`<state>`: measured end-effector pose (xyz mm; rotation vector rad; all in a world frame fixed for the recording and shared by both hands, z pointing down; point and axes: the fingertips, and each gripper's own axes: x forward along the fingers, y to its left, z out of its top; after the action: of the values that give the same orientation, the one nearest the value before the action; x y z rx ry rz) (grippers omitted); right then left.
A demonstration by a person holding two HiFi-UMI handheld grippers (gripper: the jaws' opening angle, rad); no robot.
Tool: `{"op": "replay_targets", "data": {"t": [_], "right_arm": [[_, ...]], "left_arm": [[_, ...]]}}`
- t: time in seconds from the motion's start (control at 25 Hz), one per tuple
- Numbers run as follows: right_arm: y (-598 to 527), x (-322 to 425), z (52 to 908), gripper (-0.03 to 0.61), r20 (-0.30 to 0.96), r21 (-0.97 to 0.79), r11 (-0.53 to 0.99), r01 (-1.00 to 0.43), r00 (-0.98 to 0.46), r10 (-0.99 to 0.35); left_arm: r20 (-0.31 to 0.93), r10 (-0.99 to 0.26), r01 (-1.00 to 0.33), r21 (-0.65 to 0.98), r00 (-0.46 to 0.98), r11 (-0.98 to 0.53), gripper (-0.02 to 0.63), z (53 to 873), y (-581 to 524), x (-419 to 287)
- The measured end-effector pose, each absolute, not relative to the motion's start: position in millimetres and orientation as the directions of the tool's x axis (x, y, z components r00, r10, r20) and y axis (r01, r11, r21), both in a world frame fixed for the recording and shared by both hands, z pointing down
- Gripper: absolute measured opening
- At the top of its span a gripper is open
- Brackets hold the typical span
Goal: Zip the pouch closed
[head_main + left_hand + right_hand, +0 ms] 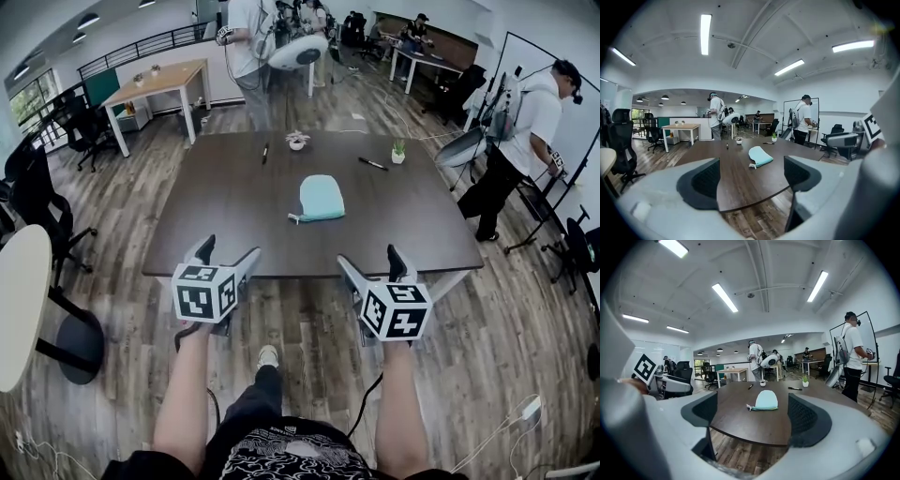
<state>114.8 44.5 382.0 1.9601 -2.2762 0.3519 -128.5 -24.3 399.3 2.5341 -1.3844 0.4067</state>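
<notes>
A light teal pouch (pixel 321 198) lies flat near the middle of the dark brown table (pixel 225 206), its zipper end with a small pull toward the near left. The left gripper view shows the pouch (pixel 760 155) ahead, and so does the right gripper view (pixel 766 400). My left gripper (pixel 228 258) is open and empty, held just short of the table's near edge. My right gripper (pixel 370 261) is open and empty too, at the same edge further right. Both are well apart from the pouch.
On the table's far side stand a small white pot (pixel 297 142), a small green plant (pixel 398 150), a black pen (pixel 372 163) and another pen (pixel 265 152). People stand beyond the table and at the right (pixel 520 141). Office chairs (pixel 37 202) sit at the left.
</notes>
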Motion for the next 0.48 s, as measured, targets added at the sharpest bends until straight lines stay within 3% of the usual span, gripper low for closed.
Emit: {"op": "replay_targets", "data": {"t": [0.48], "right_arm": [[-57.7, 121.8, 390.1, 0.459, 0.280, -0.080, 0.106, -0.991, -0.124, -0.952]], "left_arm": [[0.377, -0.749, -0.826, 0.087, 0.545, -0.557, 0.430, 415.6, -132.3, -117.7]]}}
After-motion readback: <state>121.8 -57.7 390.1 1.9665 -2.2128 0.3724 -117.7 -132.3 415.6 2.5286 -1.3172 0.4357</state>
